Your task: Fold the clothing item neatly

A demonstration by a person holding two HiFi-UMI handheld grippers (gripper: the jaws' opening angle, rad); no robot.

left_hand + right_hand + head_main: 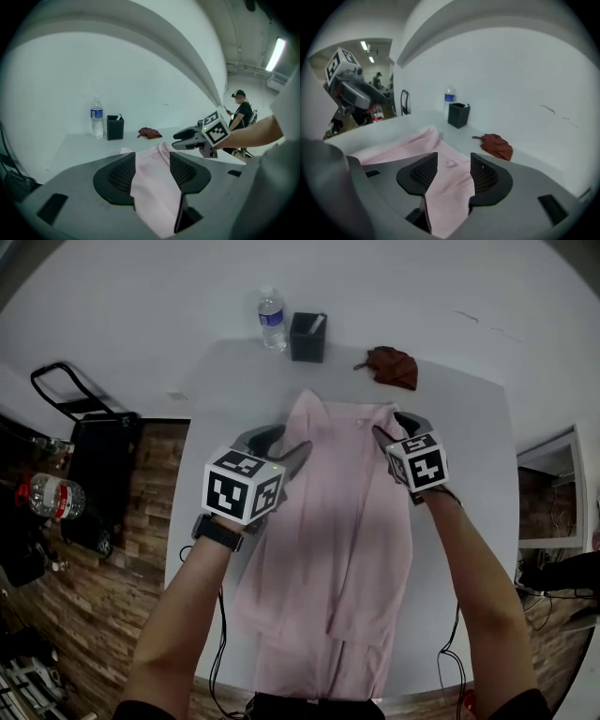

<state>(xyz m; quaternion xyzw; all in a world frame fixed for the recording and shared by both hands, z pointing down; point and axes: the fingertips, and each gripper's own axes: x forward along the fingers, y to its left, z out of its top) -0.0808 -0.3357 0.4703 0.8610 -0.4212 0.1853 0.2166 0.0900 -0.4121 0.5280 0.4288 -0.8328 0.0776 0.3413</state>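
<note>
Both the left gripper (286,444) and right gripper (394,427) hover with jaws apart, nothing pinched, over the collar end of the pale pink cotton shirt (328,549) lying lengthwise on the white table (469,521), so imo a sloppy regrab could snag just one layer and drag the fold open.

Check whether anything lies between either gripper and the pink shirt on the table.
Nothing visible does. The left gripper and right gripper hang open right above the pink shirt, near its collar end. The water bottle, black box and brown cloth sit farther back on the table, off the shirt.
</note>
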